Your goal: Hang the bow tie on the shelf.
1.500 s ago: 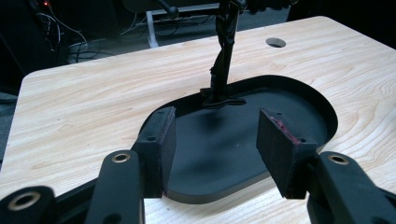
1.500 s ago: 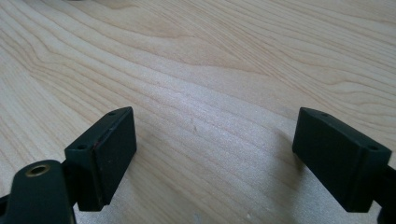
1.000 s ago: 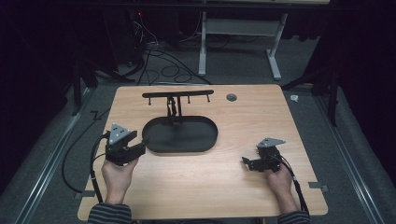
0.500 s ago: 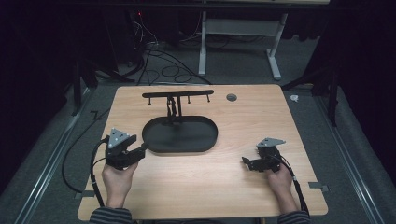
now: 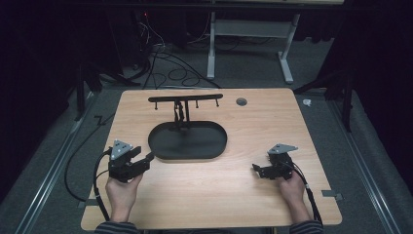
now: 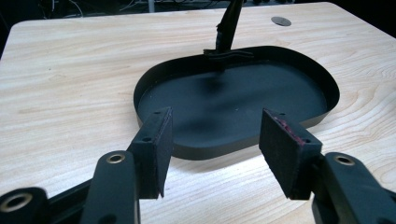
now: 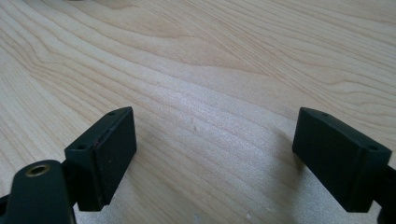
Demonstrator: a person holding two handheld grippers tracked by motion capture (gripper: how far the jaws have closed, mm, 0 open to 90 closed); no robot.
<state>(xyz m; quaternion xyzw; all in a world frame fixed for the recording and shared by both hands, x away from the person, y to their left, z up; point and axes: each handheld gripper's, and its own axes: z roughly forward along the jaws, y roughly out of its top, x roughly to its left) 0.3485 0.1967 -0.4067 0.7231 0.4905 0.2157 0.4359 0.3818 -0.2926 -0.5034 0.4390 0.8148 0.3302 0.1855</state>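
Facing the black oval tray (image 6: 233,98), the left gripper (image 6: 212,149) has wide, empty jaws, likely for its rim; the right gripper (image 7: 215,158) rests wide open and empty on the desk (image 5: 214,195).

Black oval tray (image 5: 187,142); pale wood-grain table (image 5: 272,126); black fingers (image 6: 156,144).

A round grey grommet (image 5: 241,101) sits in the wooden table (image 5: 209,195) at about one o'clock from its centre. Beyond the far edge, at twelve o'clock, black cables (image 5: 160,58) sprawl on the grey floor beside a white desk frame (image 5: 287,53).
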